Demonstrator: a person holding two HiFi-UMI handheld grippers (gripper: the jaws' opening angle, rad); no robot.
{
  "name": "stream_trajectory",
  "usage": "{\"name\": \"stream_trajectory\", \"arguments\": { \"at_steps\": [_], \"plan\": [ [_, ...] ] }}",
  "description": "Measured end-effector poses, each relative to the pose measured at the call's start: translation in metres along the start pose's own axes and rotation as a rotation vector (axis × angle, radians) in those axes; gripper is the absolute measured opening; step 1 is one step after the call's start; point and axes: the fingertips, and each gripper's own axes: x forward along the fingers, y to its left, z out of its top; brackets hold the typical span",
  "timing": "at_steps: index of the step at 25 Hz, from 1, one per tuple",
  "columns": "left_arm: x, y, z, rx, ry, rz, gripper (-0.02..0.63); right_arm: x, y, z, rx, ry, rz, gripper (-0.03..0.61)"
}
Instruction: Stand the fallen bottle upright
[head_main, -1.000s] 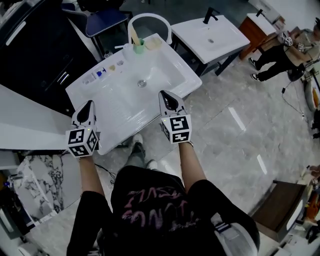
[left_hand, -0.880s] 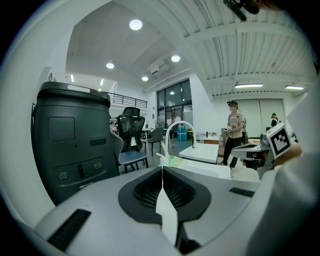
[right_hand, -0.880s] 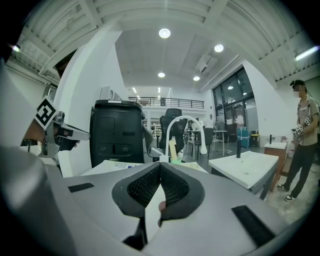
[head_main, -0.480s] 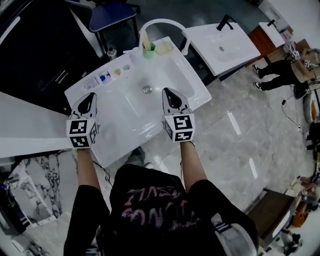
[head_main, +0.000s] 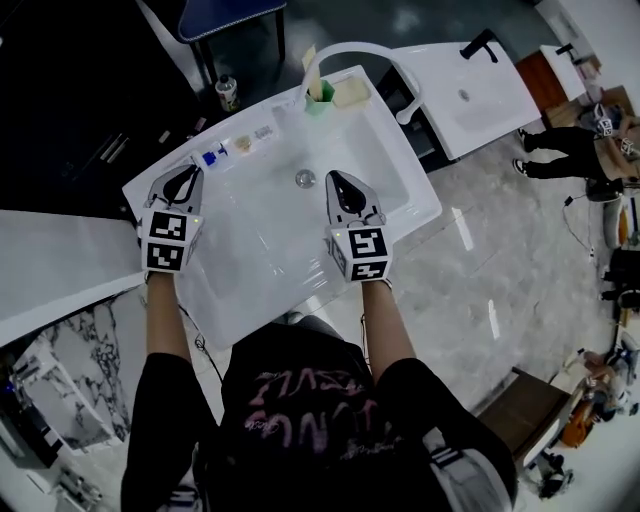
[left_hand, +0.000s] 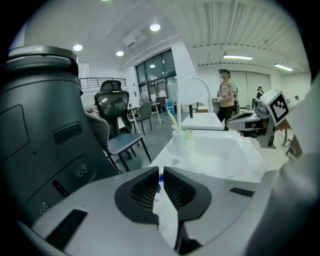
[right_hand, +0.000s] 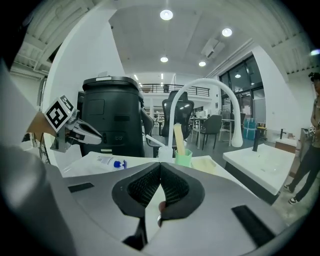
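The fallen bottle (head_main: 209, 157) is small and clear with a blue cap. It lies on its side on the back ledge of the white sink (head_main: 250, 250). In the right gripper view the bottle (right_hand: 107, 161) lies left of a green cup. My left gripper (head_main: 185, 172) is shut and empty, its tips just short of the bottle, whose blue cap (left_hand: 160, 176) shows between the left gripper's (left_hand: 161, 170) jaw tips. The right gripper (head_main: 333, 178) hovers over the basin near the drain (head_main: 305, 178), shut with nothing held. Its jaw tips meet in the right gripper (right_hand: 160, 166) view.
A green cup (head_main: 318, 97) with a yellowish stick and a pale soap bar (head_main: 352, 92) stand at the sink's back corner under an arched white faucet (head_main: 362, 52). Small items (head_main: 242, 143) lie beside the bottle. A second sink (head_main: 470, 85) is at the right; a person (head_main: 570, 140) stands beyond.
Both grippers have moved forward over the sink toward its back ledge. The left one has come close to the fallen bottle. Both jaws stayed shut.
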Motion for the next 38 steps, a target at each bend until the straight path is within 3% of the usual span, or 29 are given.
{"name": "stream_trajectory", "arguments": {
  "at_steps": [1,3,7,17,22,26,32,38],
  "plan": [
    [0.009,0.002,-0.004,0.022,0.029,-0.018,0.028,0.005,-0.002,-0.004,0.004,0.008,-0.002,0.014],
    [0.025,0.004,-0.013,0.096,0.098,-0.058,0.107,0.014,-0.006,-0.011,0.019,0.020,-0.004,0.014],
    [0.053,-0.001,-0.033,0.258,0.243,-0.128,0.162,0.021,-0.014,-0.025,0.031,0.045,-0.008,0.014],
    [0.109,0.000,-0.065,0.461,0.583,-0.265,0.206,0.036,-0.048,-0.039,0.073,0.065,-0.007,0.014],
    [0.125,-0.002,-0.085,0.459,0.726,-0.324,0.206,0.047,-0.068,-0.042,0.081,0.077,-0.010,0.014],
    [0.133,-0.003,-0.091,0.433,0.777,-0.346,0.176,0.054,-0.076,-0.056,0.093,0.092,0.008,0.014],
    [0.139,-0.001,-0.092,0.420,0.797,-0.353,0.143,0.060,-0.081,-0.063,0.100,0.107,0.014,0.014],
    [0.137,-0.001,-0.085,0.382,0.735,-0.338,0.135,0.061,-0.076,-0.062,0.104,0.104,0.024,0.014]
  ]
}}
